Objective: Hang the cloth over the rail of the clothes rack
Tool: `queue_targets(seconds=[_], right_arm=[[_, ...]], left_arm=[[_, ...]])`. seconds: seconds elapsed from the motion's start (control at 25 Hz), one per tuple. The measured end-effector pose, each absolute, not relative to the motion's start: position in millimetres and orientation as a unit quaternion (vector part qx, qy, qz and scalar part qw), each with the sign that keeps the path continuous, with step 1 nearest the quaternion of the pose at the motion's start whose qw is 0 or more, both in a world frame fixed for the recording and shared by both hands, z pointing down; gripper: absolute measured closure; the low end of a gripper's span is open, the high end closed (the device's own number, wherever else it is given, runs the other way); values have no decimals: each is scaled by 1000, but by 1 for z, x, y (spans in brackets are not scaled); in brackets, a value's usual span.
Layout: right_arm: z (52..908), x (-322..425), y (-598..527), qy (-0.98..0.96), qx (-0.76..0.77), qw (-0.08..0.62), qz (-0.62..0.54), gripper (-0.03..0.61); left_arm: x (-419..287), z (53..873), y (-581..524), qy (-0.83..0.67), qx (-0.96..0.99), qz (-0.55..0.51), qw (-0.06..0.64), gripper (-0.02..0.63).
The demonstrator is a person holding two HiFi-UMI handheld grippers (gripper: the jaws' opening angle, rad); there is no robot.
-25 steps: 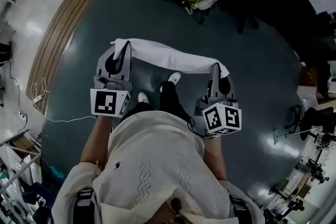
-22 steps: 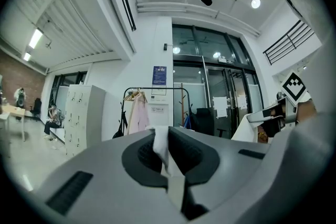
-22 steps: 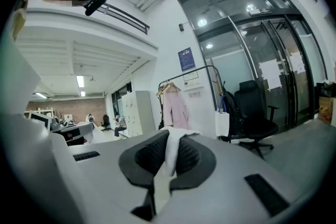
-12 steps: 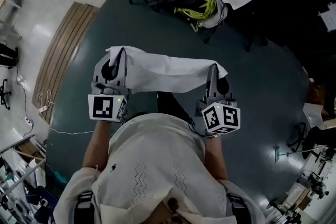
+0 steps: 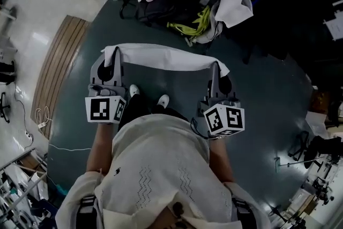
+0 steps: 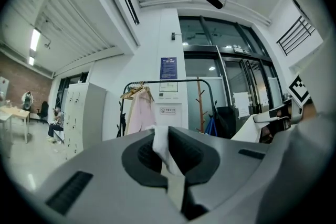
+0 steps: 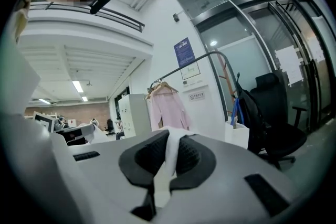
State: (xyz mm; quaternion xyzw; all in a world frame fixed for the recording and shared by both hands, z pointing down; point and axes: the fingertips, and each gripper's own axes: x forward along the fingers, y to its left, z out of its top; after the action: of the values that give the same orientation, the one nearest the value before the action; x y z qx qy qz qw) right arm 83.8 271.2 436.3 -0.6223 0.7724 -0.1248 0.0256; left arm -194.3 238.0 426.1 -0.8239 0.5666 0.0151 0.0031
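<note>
legible text: none | blue wall poster point(image 6: 169, 67): too small to read | white sign point(image 6: 169, 110): unreadable

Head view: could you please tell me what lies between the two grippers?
The cloth spans the gap, one end clamped in the left gripper, the other in the right gripper, as the head view shows.

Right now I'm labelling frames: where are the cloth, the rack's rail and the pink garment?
cloth point(image 5: 166, 57), head view, middle of its span.
rail point(image 6: 191, 80), left gripper view, top bar's middle.
pink garment point(image 7: 168, 109), right gripper view, its front.
</note>
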Motion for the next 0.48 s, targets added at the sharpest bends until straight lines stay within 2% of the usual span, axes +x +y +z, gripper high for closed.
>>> queue_targets(seconds=[0.24, 0.48], right_arm=[[453, 107, 207, 742, -657, 14, -136, 557], [465, 114, 107, 695, -705, 3, -142, 557]], left_arm=[[-178, 439, 147, 535, -845, 9, 1, 600], [-162, 458, 11, 485, -874, -4, -9, 600]])
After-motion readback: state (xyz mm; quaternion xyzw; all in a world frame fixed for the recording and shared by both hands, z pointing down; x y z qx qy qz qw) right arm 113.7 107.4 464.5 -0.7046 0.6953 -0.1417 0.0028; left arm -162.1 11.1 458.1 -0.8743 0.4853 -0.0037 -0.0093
